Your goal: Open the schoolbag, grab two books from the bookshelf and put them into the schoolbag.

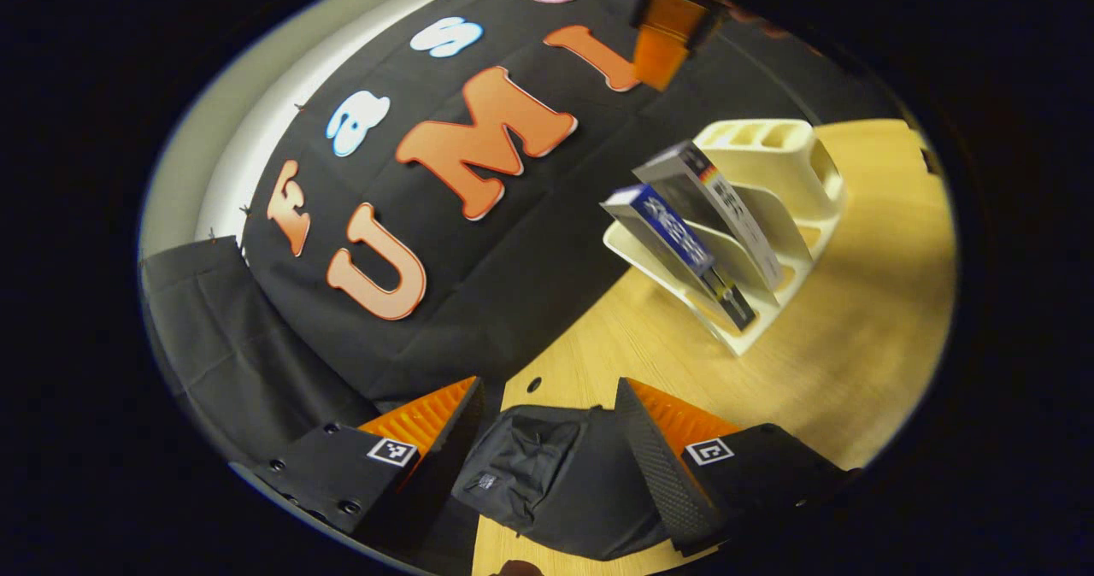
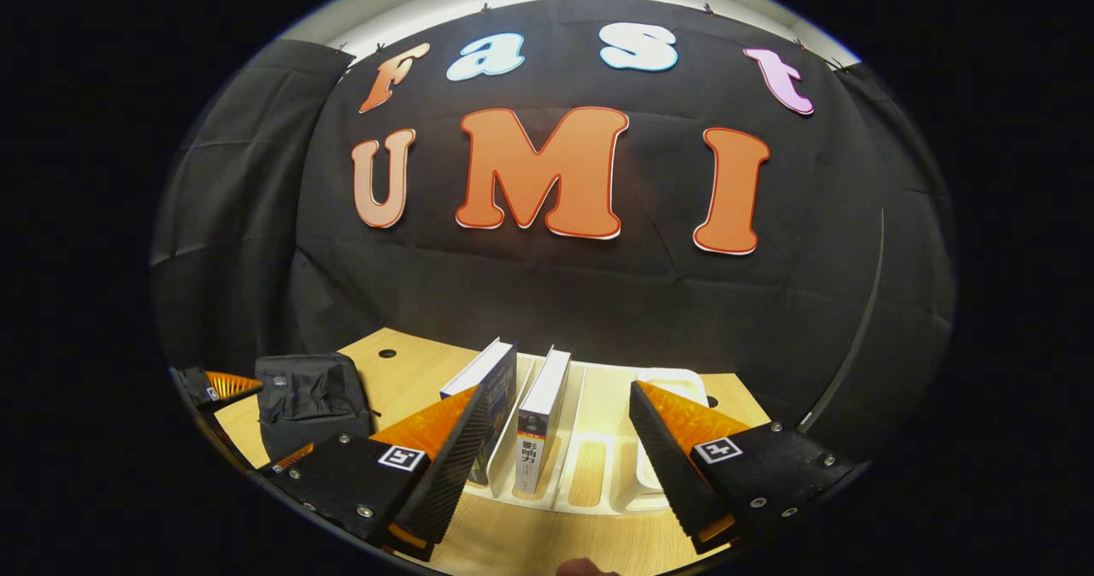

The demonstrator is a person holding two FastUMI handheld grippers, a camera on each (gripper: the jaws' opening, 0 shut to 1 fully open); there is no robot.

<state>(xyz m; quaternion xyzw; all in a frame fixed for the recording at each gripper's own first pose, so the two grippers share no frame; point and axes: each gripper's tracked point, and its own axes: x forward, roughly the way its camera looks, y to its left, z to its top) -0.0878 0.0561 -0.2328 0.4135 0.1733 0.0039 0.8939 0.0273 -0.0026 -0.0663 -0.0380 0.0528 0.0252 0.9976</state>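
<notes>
Holding both tongs wide, you framed the schoolbag with the left tongs near the tabletop's back edge; the right tongs faced the books upright in the bookshelf.

Black schoolbag closed on the table, two books upright in white bookshelf slots alongside.
</notes>
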